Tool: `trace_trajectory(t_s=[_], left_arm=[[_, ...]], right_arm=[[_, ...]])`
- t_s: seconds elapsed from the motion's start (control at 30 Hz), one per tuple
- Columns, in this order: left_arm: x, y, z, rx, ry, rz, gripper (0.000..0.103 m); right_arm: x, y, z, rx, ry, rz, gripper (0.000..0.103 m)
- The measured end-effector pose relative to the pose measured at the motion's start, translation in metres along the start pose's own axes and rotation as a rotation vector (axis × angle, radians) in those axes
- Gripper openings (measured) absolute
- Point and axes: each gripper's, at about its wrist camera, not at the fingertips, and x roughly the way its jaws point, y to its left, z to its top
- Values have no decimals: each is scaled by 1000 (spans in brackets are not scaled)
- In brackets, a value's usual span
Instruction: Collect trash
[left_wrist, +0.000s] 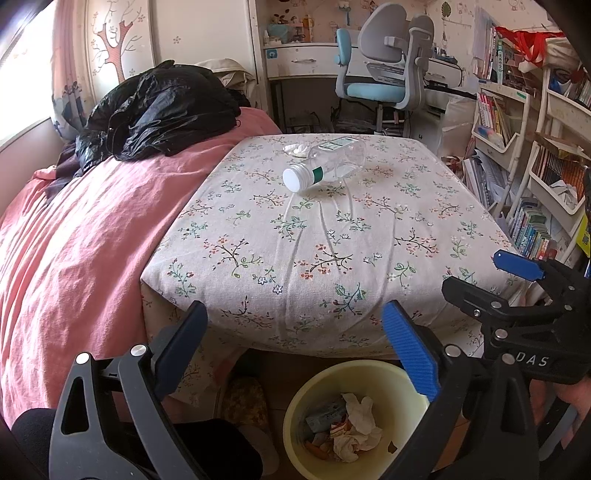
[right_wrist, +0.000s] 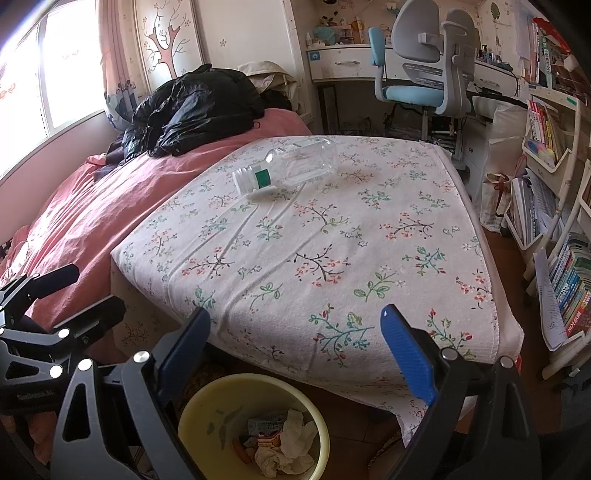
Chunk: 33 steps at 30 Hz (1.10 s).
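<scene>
An empty clear plastic bottle (left_wrist: 325, 162) with a white cap and green label lies on its side on the floral cloth at the far end of the bed; it also shows in the right wrist view (right_wrist: 291, 166). A small crumpled white scrap (left_wrist: 295, 148) lies just behind it. A yellow bin (left_wrist: 314, 391) with tissues and wrappers stands on the floor below the bed's near edge, also in the right wrist view (right_wrist: 207, 402). My left gripper (left_wrist: 295, 332) is open and empty above the bin. My right gripper (right_wrist: 295, 336) is open and empty beside it.
A pink blanket (left_wrist: 92, 229) covers the bed's left side, with a black jacket (left_wrist: 159, 110) on it. A blue-grey desk chair (left_wrist: 388, 62) and desk stand behind. Bookshelves (left_wrist: 546, 166) line the right. A slipper (left_wrist: 247, 402) lies by the bin.
</scene>
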Motion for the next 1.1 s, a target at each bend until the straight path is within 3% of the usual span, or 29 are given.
trace_trajectory(t_s=[1.1], left_arm=[[3,-1,4,-20,8,-13,93]], right_arm=[[3,0,1,-7,-5,2,93]])
